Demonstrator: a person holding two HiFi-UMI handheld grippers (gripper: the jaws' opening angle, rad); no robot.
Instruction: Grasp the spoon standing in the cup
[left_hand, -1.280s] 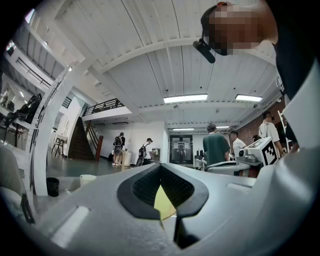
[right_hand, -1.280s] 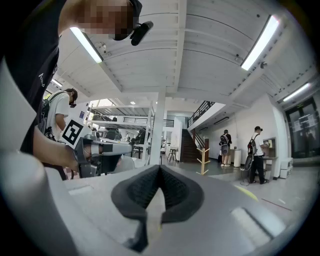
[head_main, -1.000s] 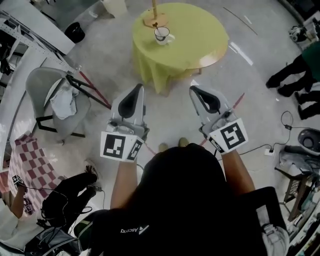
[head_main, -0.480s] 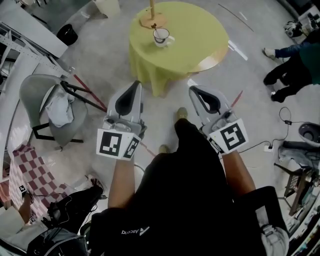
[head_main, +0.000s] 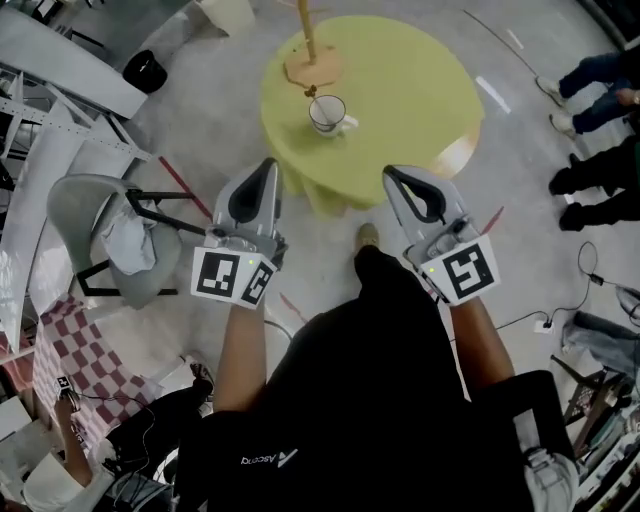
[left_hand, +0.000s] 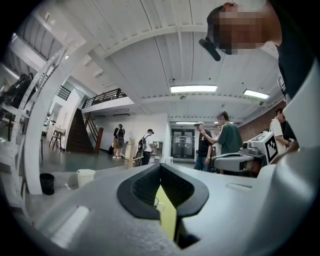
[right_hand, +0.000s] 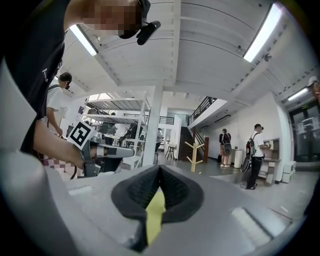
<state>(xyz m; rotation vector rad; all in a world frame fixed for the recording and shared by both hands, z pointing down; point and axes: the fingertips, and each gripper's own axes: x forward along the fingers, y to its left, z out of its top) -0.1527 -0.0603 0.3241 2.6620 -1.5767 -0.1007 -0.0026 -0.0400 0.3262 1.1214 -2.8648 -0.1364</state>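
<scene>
The left gripper (head_main: 266, 170) and the right gripper (head_main: 392, 176) are held side by side above the floor. Each has its jaws pressed fully together with nothing between them. A grey chair (head_main: 95, 215) stands off to the left of the left gripper. Ahead of both tips is the round bench (head_main: 420, 90) under a yellow-green cloth. On it, ahead of the grippers, about midway between them and well apart from both, stands the white cup (head_main: 327, 113). The spoon (head_main: 311, 93) stands in it, its top showing above the cup's far-left rim. Just beyond the cup sits a wooden stand (head_main: 312, 66).
</scene>
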